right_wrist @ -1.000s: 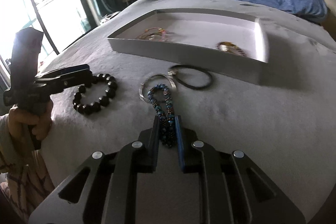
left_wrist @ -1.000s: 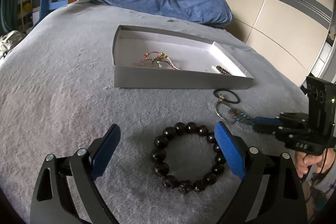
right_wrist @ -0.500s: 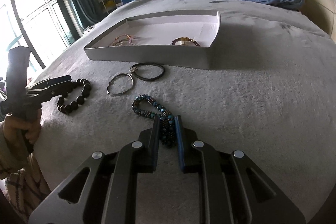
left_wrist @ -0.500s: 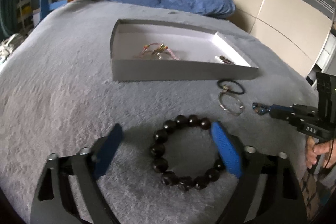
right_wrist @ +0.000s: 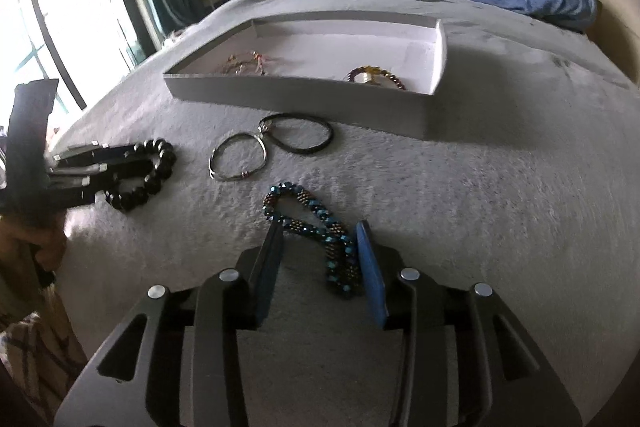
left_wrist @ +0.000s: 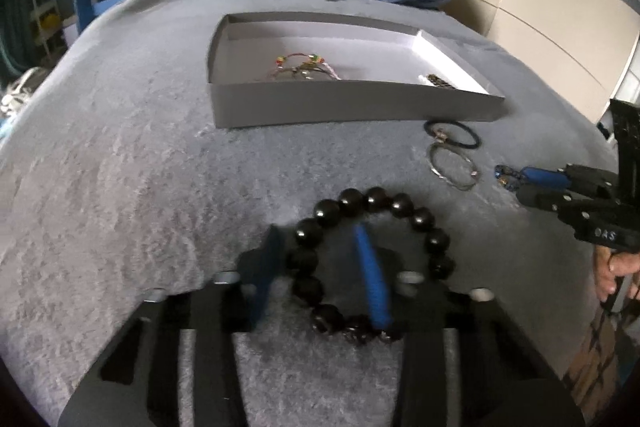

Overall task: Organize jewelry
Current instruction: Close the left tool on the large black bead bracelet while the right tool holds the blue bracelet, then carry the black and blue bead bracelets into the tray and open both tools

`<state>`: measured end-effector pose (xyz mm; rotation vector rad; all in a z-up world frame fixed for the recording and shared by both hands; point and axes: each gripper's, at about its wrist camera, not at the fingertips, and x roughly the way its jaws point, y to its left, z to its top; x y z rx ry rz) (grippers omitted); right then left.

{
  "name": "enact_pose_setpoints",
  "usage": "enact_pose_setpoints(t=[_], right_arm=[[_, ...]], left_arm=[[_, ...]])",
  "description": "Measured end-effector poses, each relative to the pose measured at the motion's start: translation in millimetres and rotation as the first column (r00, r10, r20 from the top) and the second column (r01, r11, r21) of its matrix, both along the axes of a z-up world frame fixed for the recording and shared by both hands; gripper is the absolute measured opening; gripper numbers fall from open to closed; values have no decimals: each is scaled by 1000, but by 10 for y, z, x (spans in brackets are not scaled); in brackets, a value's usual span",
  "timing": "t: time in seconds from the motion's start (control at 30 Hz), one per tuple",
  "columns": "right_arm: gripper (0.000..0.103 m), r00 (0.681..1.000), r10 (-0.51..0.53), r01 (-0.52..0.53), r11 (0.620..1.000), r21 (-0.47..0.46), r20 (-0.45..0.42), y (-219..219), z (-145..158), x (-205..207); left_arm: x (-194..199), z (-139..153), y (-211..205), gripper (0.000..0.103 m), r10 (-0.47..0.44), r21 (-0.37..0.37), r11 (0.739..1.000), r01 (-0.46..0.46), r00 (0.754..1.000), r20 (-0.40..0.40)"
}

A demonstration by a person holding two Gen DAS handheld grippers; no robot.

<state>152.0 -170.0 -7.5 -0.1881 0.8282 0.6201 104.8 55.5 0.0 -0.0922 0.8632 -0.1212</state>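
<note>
Blue-padded jaws of the left gripper (left_wrist: 320, 267) had just been closing, one finger outside and one inside the ring of the dark round-bead bracelet (left_wrist: 434, 241), straddling its left side; whether the pads already pressed the beads couldn't be told. Over on the right gripper (right_wrist: 320, 259) the jaws had just been opening, standing apart with the blue and bronze faceted-bead bracelet (right_wrist: 308, 205) lying loose between them on the grey fuzzy bedspread (right_wrist: 480, 187). Just past it lay a thin silver bangle (right_wrist: 239, 158) touching a black cord loop (right_wrist: 300, 133). Beyond those sat the shallow white cardboard tray (right_wrist: 300, 103) with a couple of bracelets already inside.
</note>
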Motion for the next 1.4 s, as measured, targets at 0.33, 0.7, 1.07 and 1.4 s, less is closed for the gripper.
enact_pose_setpoints(t=[0.33, 0.7, 1.07, 1.4], right_arm=[[14, 1000, 14, -15, 998, 68, 8, -70, 85, -31], [13, 999, 1, -9, 981, 195, 43, -58, 459, 26], [13, 999, -27, 15, 966, 257, 46, -71, 665, 211], [13, 997, -31, 12, 964, 265, 69, 27, 826, 372]], left_arm=[[-61, 125, 18, 15, -19, -41, 999, 21, 998, 60], [-41, 628, -121, 15, -60, -110, 991, 80, 982, 178], [177, 1090, -248, 15, -92, -83, 990, 117, 962, 258], [414, 1248, -302, 15, -98, -70, 990, 123, 953, 288]])
